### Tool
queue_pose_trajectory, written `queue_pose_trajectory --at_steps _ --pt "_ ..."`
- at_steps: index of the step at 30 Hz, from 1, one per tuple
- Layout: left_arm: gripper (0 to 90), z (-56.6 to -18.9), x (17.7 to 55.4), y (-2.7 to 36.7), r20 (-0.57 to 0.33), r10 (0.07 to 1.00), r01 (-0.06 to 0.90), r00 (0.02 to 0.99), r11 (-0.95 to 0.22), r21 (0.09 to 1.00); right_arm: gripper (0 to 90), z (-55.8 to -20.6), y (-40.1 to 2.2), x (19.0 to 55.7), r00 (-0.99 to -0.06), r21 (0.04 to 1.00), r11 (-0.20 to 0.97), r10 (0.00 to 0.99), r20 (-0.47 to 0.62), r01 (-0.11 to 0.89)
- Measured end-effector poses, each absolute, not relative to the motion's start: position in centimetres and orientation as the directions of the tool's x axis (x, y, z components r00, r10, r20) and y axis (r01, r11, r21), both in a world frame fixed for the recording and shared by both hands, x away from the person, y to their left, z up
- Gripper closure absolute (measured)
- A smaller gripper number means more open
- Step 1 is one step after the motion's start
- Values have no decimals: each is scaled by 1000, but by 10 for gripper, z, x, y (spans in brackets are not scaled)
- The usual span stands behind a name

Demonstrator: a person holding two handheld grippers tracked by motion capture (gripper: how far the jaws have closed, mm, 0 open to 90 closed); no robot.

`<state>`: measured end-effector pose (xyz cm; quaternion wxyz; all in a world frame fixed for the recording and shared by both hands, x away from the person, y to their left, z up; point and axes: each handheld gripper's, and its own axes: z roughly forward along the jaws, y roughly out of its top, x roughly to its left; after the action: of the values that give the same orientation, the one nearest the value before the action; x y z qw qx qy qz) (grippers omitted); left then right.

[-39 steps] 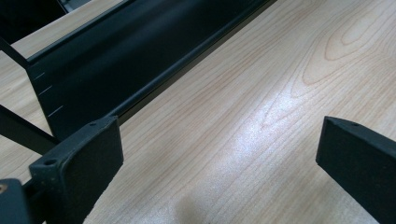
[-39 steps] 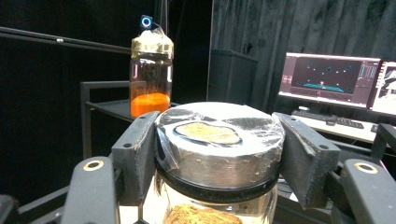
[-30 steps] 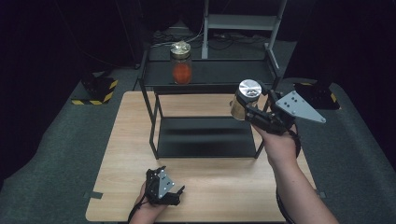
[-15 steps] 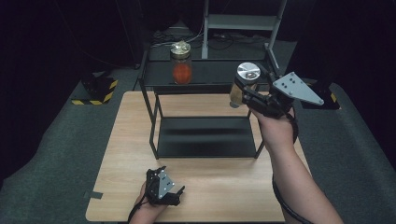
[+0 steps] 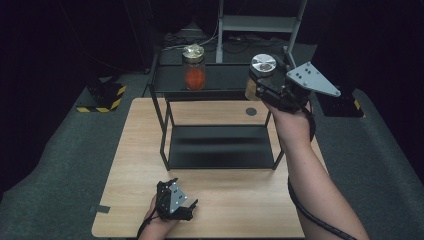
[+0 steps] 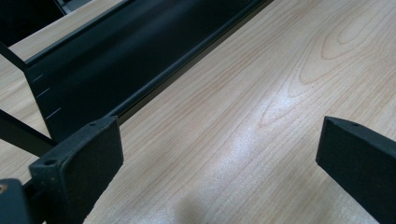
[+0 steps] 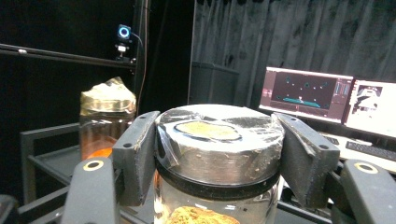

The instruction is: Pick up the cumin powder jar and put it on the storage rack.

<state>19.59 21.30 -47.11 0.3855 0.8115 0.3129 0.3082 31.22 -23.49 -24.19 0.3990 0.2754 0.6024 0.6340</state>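
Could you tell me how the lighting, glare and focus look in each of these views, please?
High view: the table is lit and its surroundings fall into near black. Left gripper view: soft glare on the wood between the left tool's pads. Right gripper view: the silver lid in the right tool shines, and the monitors glow, slightly soft.

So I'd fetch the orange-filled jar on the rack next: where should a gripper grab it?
Probably at the foil-covered lid, like the held jar. The orange-filled jar stands upright on the rack's top shelf; come level from the table side.
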Motion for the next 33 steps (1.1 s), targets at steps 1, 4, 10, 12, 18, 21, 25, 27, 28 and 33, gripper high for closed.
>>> queue_pose_trajectory --at_steps 1,4,10,12,18,21,25,27,28,33 --pt "10 -471 196 213 259 745 270 614 -507 818 341 -241 -234 314 -528 984 46 839 -131 -172" --pt "10 -471 196 214 258 746 270 615 -506 819 341 -241 -232 319 -523 985 46 842 -129 -169" --pt "10 -471 196 214 256 745 270 615 -505 820 341 -238 -226 327 -518 985 52 846 -131 -163" --pt "10 -471 196 214 256 746 270 615 -504 820 341 -238 -224 330 -516 986 53 847 -130 -160" --pt "10 -471 196 214 255 745 269 616 -503 821 341 -237 -219 339 -505 989 41 856 -110 -145" --pt "10 -471 196 214 258 745 269 615 -506 819 341 -237 -218 343 -500 989 44 859 -111 -144" --pt "10 -471 196 213 260 744 267 615 -507 820 341 -239 -217 348 -494 989 40 863 -107 -144" --pt "10 -471 196 213 260 744 266 616 -507 820 341 -239 -218 352 -493 990 37 864 -102 -140" --pt "10 -471 196 213 259 744 267 616 -507 820 341 -239 -218 353 -494 990 36 864 -99 -137" --pt "10 -471 196 214 257 745 268 615 -504 821 341 -240 -217 360 -483 991 37 871 -93 -126"
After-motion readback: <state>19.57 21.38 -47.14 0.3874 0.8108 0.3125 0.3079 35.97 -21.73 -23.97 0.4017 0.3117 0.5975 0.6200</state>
